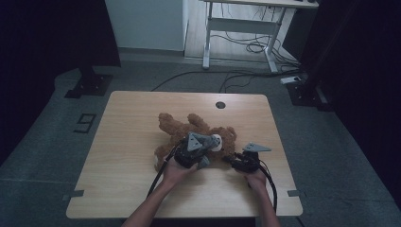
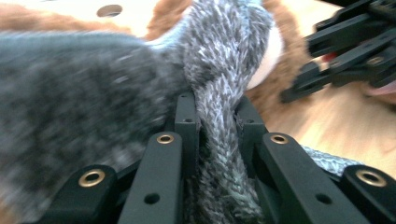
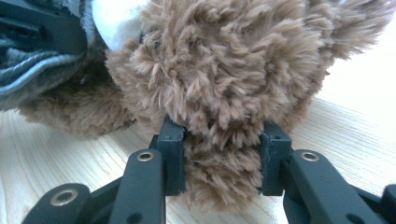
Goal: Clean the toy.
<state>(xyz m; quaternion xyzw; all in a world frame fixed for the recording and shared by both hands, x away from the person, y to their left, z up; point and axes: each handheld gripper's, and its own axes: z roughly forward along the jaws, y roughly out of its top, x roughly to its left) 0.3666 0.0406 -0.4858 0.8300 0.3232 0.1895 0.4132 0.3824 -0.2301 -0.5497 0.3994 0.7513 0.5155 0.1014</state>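
Note:
A brown teddy bear (image 1: 189, 124) lies on its side in the middle of the wooden table (image 1: 127, 123). My left gripper (image 1: 208, 144) sits over its body, shut on a fold of grey knitted cloth (image 2: 219, 116) that wraps the bear. In the left gripper view the knit bunches between my jaws, with the bear's white muzzle (image 2: 270, 56) just behind. My right gripper (image 1: 230, 160) is at the bear's head, and in the right gripper view its jaws (image 3: 223, 158) are shut on a lump of brown fur (image 3: 224, 70). The grey knit (image 3: 37, 74) shows at that view's left.
A round cable hole (image 1: 220, 105) lies near the table's far edge. Behind the table stands a white desk frame (image 1: 241, 26) with cables on the floor. A taped "9" (image 1: 85, 123) marks the floor at left. Bare tabletop lies to the left of the bear.

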